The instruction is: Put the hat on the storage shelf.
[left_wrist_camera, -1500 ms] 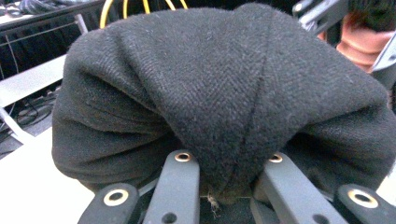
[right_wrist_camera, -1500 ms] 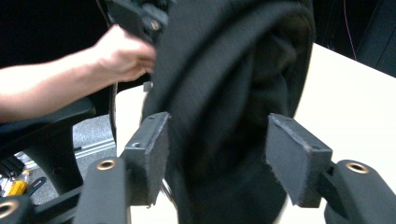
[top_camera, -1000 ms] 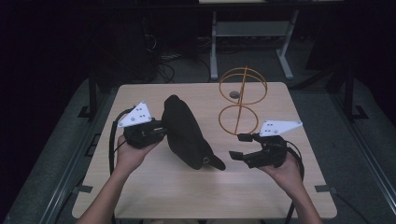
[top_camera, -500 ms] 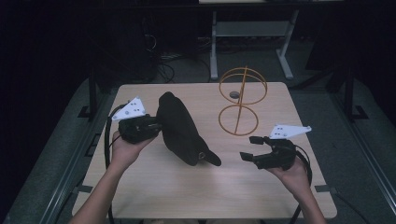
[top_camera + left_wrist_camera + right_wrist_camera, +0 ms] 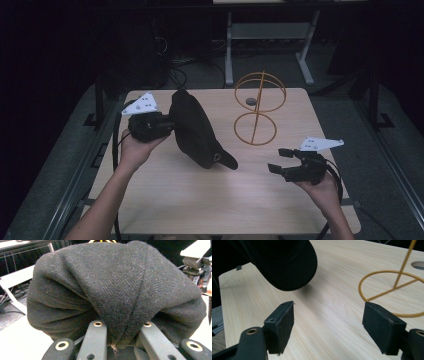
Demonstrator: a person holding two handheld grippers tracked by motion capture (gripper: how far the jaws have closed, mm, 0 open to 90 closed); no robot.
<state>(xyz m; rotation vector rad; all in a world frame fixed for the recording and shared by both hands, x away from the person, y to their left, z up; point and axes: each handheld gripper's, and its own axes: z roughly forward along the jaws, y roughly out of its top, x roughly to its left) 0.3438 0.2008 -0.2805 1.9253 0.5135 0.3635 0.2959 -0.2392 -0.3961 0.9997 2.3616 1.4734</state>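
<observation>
A black wool cap [image 5: 192, 129] hangs tilted above the middle of the table, its brim [image 5: 287, 270] pointing down toward the front right. My left gripper [image 5: 167, 125] is shut on the cap's back edge; in the left gripper view the bunched cloth [image 5: 117, 295] is pinched between the two jaws. My right gripper [image 5: 281, 161] stands open over the table's right front, apart from the cap, with nothing between its pads [image 5: 282, 325]. A gold wire stand [image 5: 259, 107] with two rings rises at the back right.
The light wooden table [image 5: 200, 195] has a round cable hole [image 5: 251, 101] behind the stand. The stand's base ring [image 5: 392, 290] lies just right of my right gripper. Dark floor, cables and a white desk frame [image 5: 265, 35] lie beyond the far edge.
My left gripper has lifted the cap and carried it slightly left and back. My right gripper has pulled away from the brim toward the front right and stands open.
</observation>
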